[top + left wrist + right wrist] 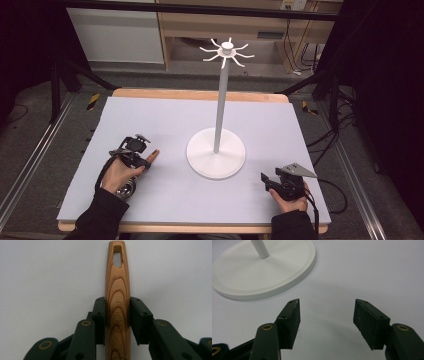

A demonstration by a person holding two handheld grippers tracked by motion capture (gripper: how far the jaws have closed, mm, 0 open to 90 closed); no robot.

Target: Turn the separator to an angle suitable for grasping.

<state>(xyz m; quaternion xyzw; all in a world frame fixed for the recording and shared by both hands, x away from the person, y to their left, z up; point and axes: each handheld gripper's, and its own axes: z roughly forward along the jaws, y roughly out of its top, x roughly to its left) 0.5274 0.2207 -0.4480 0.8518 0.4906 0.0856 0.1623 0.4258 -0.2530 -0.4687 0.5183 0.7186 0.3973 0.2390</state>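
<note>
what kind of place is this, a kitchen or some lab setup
Most likely a lab or recording station, not a kitchen. The table has a plain lilac cover and holds a white hook stand, dark curtains hang at the sides, and loose cables run over the floor.

Even, soft light from overhead falls on the table [165, 115], which reads bright and pale lilac in the high view, while the room around it sinks into deep black at both sides and the far corners. The stand [216, 152] throws only a faint, diffuse shadow on the table. The high view is slightly soft and grainy, with mild barrel bending along the table's edges. In the left gripper view the handle [118, 302] is sharp, its grain crisp, with a gentle sheen; the background darkens toward the corners. In the right gripper view, soft shadows lie under the pads [290, 322]; nearest parts blur.
</note>
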